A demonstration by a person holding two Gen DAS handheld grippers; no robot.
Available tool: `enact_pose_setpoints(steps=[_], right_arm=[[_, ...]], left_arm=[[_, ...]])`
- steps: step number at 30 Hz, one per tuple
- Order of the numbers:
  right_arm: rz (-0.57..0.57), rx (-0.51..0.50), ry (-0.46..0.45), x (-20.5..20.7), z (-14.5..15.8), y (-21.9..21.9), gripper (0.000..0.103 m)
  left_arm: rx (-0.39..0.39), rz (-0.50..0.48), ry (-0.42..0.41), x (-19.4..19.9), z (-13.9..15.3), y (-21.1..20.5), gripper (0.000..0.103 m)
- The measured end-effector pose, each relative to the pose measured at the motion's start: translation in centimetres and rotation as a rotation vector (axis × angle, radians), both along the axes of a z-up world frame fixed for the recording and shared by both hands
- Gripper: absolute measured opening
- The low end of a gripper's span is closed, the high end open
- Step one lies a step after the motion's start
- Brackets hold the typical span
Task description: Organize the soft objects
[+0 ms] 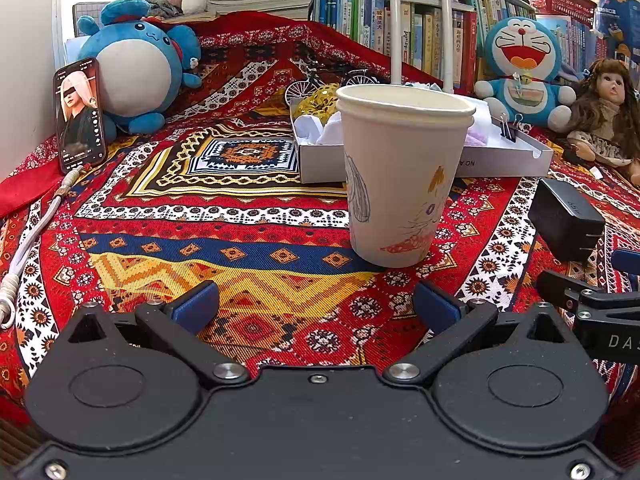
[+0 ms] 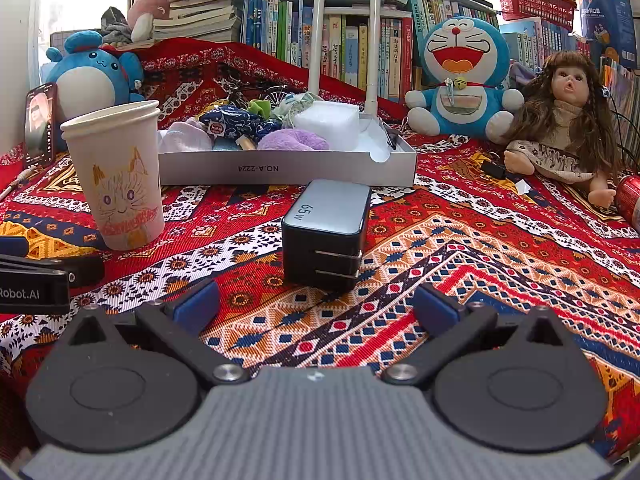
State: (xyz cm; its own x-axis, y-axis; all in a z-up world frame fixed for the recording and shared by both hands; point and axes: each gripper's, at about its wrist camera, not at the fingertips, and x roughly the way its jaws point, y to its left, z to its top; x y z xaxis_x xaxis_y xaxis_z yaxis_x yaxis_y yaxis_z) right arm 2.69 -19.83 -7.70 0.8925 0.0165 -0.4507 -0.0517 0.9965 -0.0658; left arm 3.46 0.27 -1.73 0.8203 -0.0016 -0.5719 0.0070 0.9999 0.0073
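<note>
A shallow white box [image 2: 288, 168] at the back of the patterned cloth holds several soft things: a purple fluffy piece [image 2: 294, 140], a blue printed pouch [image 2: 236, 122] and a white block [image 2: 328, 120]. The same box [image 1: 500, 158] shows behind the paper cup [image 1: 400, 176] in the left wrist view. My left gripper [image 1: 316, 306] is open and empty, low over the cloth just in front of the cup. My right gripper [image 2: 316, 306] is open and empty too, just short of a black 65W charger [image 2: 326, 232]. The cup [image 2: 118, 176] stands to the charger's left.
A blue round plush [image 1: 132, 68] and a propped phone [image 1: 80, 114] sit at the back left, a Doraemon plush [image 2: 460, 76] and a long-haired doll [image 2: 560, 120] at the back right. A red can [image 2: 629, 200] lies at the right edge. Bookshelves and two white poles stand behind.
</note>
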Motion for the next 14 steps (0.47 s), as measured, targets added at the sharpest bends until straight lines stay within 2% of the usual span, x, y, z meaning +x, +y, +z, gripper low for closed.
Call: enact_pose_setpoints(steps=[14], right_arm=[[0.0,0.0,0.0,0.01,0.02,-0.04,0.103]], left_arm=[[0.002,-0.006,-0.001,-0.06,0.25,-0.03,0.103]])
